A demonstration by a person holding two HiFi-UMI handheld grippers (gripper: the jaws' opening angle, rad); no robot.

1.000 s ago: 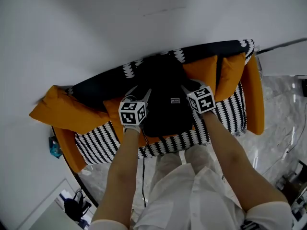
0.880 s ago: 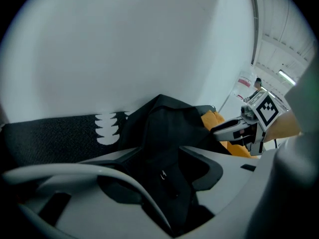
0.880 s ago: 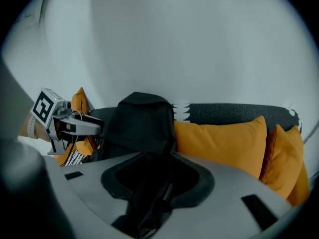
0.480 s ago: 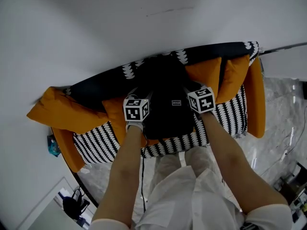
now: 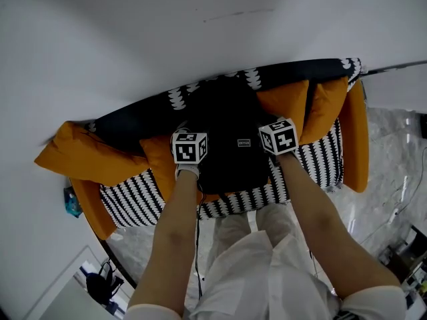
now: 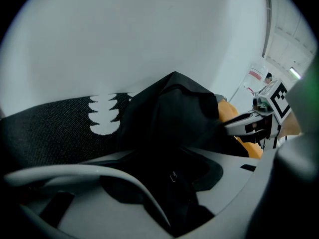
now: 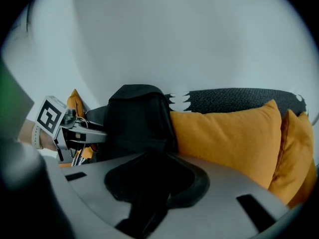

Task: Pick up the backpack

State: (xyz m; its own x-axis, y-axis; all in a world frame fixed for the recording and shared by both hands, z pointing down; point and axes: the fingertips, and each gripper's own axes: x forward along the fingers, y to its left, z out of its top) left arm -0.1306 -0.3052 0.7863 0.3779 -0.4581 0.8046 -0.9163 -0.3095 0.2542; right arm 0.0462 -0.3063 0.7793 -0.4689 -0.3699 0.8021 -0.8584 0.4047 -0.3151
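While your right gripper (image 7: 149,183) closes, clamping a fold of the backpack (image 5: 230,132), your left gripper (image 6: 169,183) stands spread; dark fabric lies between its jaws, apparently unpinched.

1. item: one backpack (image 5: 230,135), plain black fabric, soft-sided, with a small pale label patch on its front face.
2. location: on the seat of the sofa (image 5: 133,202), about midway along the sofa's length.
3. pose: upright, leaning back against the sofa's backrest. its top rises to about the backrest's upper edge and its base lies near the seat's front edge.
4. condition: the top is slumped and creased into a soft peak. the front face is smooth. whether it is zipped shut cannot be told.
5. fittings: a dark strap with a small buckle shows low on one side.
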